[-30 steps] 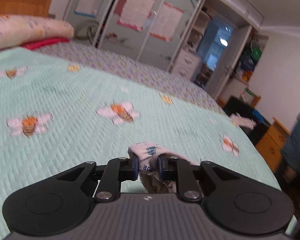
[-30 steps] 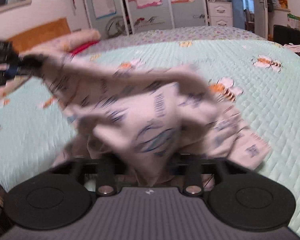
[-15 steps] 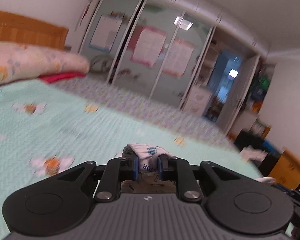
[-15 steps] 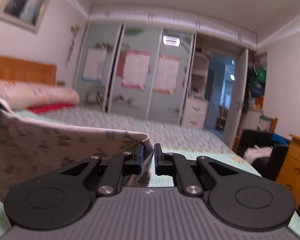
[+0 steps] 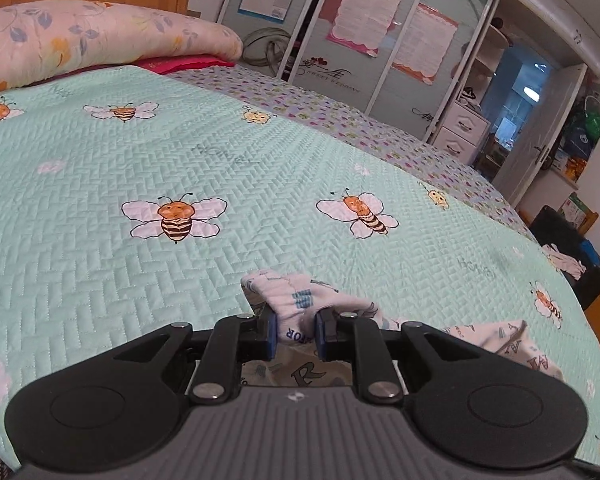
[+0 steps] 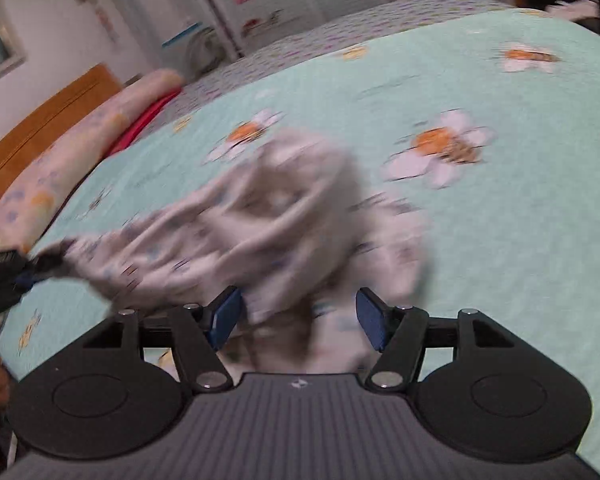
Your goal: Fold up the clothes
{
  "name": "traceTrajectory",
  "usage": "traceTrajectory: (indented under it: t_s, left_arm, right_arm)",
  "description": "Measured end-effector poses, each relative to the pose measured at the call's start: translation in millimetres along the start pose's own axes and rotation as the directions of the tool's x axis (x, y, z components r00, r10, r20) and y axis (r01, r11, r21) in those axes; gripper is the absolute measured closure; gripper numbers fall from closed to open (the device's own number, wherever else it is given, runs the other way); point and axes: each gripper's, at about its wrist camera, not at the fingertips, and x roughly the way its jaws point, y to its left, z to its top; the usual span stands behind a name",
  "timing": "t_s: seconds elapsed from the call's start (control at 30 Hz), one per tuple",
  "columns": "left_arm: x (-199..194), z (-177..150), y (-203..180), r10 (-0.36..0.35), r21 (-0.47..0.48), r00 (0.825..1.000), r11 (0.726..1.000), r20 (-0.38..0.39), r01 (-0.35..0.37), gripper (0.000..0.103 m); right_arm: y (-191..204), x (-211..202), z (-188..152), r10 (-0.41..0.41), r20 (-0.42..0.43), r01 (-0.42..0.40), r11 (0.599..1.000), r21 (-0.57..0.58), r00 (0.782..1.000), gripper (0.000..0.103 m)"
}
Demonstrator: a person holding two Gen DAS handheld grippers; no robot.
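Cloth is what I am working: a pale printed garment (image 5: 300, 304) is lying bunched on the bed (image 5: 140, 280), one edge pinched in the jaws of my left gripper (image 5: 296, 334), so I am keeping a corner to spread it from. My right gripper (image 6: 298, 316) is hanging over the heap with jaws spread, pads clear of the fabric, which sits blurred between them. Compared with half a second ago, those right jaws have just been opening and releasing the fabric, and the stretched garment is now slumping onto the quilt.
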Motion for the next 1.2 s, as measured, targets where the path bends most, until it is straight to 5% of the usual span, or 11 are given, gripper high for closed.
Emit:
traceTrajectory:
  t_s: [0.1,0.17,0.2,0.47,0.63,0.7,0.77,0.93,1.0,1.1,1.2]
  left_arm:
    - [2.0,2.1,0.5,0.004,0.010,1.000,1.000,0.003,-0.004,0.084]
    - [4.9,5.5,1.2,0.008,0.017,1.000,1.000,0.010,-0.009,0.084]
    - [7.4,8.1,-0.1,0.014,0.026,1.000,1.000,0.015,-0.014,0.084]
    - [17.1,31.8,-8.8,0.000,0.032,0.998,0.999,0.057,-0.002,0.084]
    - [20.9,58.5,-15.2,-0.003,0.053,0.991,0.999,0.135,-0.004,0.084]
    - [30.8,51.3,-14.6,-0.003,0.076,0.996,0.997,0.089,-0.004,0.084]
    - [41.3,36.1,-10.2,0.002,0.087,1.000,0.996,0.019,-0.004,0.083]
    - [49.2,-5.9,16.7,0.002,0.025,0.994,1.000,-0.106,0.001,0.083]
    - [41.7,-14.1,28.8,-0.013,-0.023,0.993,1.000,-0.114,0.011,0.079]
    - [25.3,-19.0,46.1,-0.034,-0.117,0.994,0.993,-0.102,0.022,0.055]
    - [9.7,-20.6,56.2,-0.063,-0.194,0.994,0.980,-0.085,0.046,0.046]
  right_arm:
    - [15.3,27.9,-6.7,-0.064,-0.035,0.062,0.997,-0.055,0.997,0.032]
    - [11.0,42.7,-0.9,-0.081,-0.032,0.078,0.993,-0.087,0.996,0.072]
    - [9.9,44.6,3.7,-0.085,-0.027,0.082,0.990,-0.111,0.996,0.076]
    - [32.8,19.8,52.2,-0.129,0.165,0.181,0.918,-0.354,0.978,0.081]
    - [48.7,27.1,82.1,-0.219,0.395,0.413,0.749,-0.518,0.892,0.079]
    - [41.5,41.6,85.2,-0.272,0.399,0.464,0.703,-0.539,0.876,0.070]
    - [24.1,59.0,83.5,-0.360,0.293,0.464,0.706,-0.535,0.886,0.045]
    - [-16.5,66.1,65.6,-0.477,0.111,0.474,0.766,-0.434,0.872,0.045]
    - [-28.7,50.9,61.3,-0.431,0.079,0.431,0.837,-0.338,0.899,0.045]
    - [-48.8,21.6,57.4,-0.304,0.074,0.311,0.942,-0.122,0.950,0.034]
    - [-58.8,14.6,50.4,-0.159,0.057,0.156,0.986,0.053,0.986,0.030]
